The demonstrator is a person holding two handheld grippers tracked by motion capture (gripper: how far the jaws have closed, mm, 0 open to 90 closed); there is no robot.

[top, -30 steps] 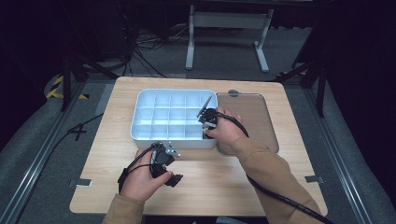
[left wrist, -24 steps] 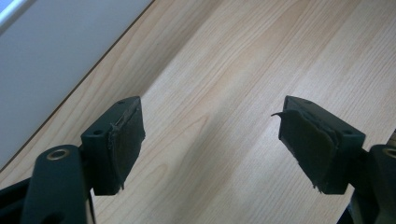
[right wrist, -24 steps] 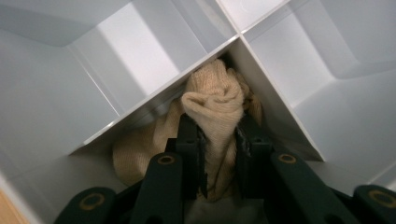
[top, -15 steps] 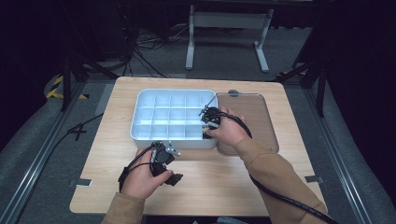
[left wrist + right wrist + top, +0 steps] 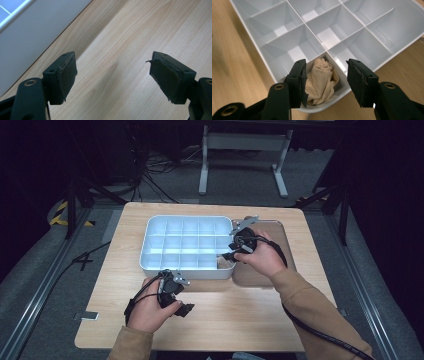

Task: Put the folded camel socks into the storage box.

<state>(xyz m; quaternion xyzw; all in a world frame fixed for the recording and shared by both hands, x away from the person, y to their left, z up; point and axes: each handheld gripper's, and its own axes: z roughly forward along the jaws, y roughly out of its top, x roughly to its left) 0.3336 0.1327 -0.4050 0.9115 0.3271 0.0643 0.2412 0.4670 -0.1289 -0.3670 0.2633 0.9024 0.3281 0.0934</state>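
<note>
A white tray split into several compartments lies on the wooden table. In the right gripper view a crumpled beige cloth sits in the tray's near corner compartment. My right gripper hovers just above it; its jaws have just been opening, stand apart and press on nothing. From the high view, that right gripper is over the tray's front right corner. My left gripper rests low over bare wood in front of the tray. Its jaws are open and empty beside the tray's outer wall.
A flat brownish sheet lies on the table just right of the tray, under my right hand. Bare wood stretches along the table's front. Beyond the far edge stand a metal frame and loose cables on a dark floor.
My right gripper has lifted up and drawn back from the corner compartment, and its jaws have spread apart. The left gripper has stayed where it was.
</note>
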